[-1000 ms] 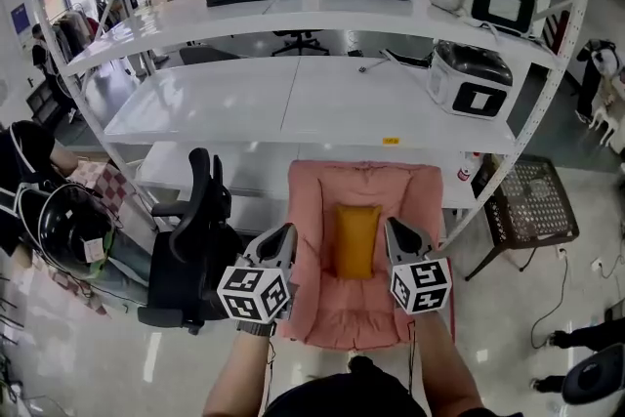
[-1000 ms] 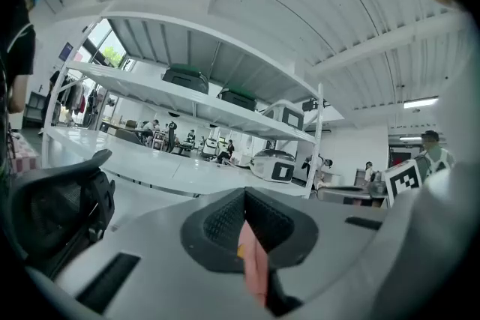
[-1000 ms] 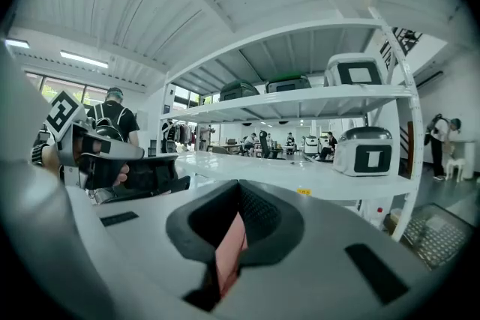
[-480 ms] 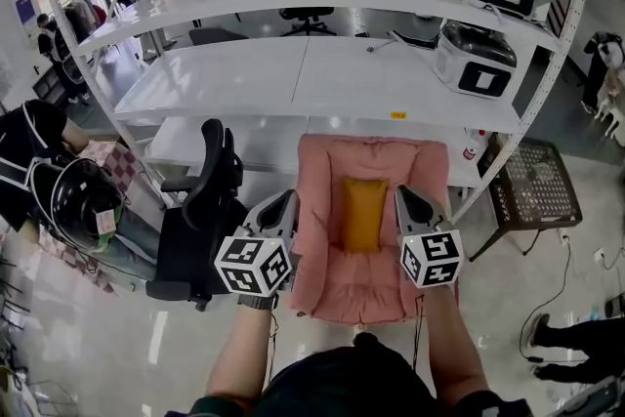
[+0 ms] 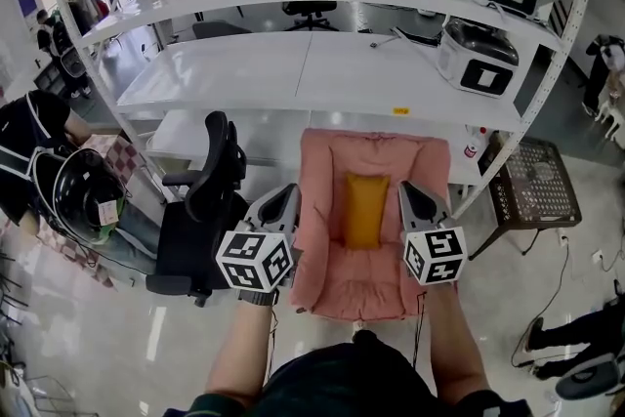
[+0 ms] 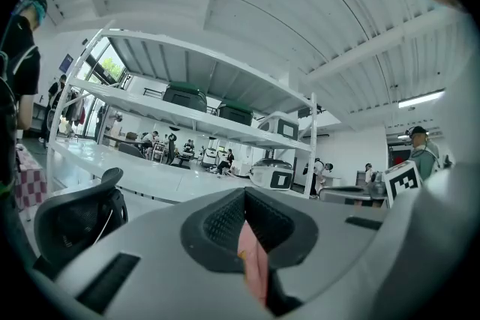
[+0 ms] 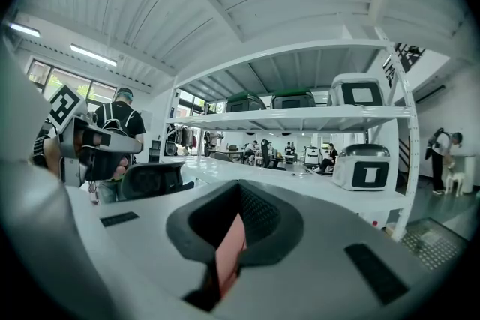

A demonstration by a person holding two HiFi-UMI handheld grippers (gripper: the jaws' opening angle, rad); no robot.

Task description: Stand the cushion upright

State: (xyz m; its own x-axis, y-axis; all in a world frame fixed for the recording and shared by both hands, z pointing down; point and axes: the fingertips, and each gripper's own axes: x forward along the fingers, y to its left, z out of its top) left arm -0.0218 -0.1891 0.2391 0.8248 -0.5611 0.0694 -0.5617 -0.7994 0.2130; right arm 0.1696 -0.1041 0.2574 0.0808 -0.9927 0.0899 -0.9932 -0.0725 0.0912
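Both my left hand-held gripper (image 5: 282,202) and right hand-held gripper (image 5: 410,200) pinch side edges of the pink padded fabric cushion (image 5: 337,283); it looks light and floppy, so gripping both edges suits it.

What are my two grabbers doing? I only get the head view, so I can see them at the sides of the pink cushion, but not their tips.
Observer: The left gripper view shows the left gripper shut on a fold of the pink cushion.
Operator: And the other one?
Observer: It's the same there. In its own view, the right gripper is shut on the cushion's pink fabric.
Operator: Did either one grab the yellow pillow?
Observer: No. Only pink fabric shows between each pair of jaws.
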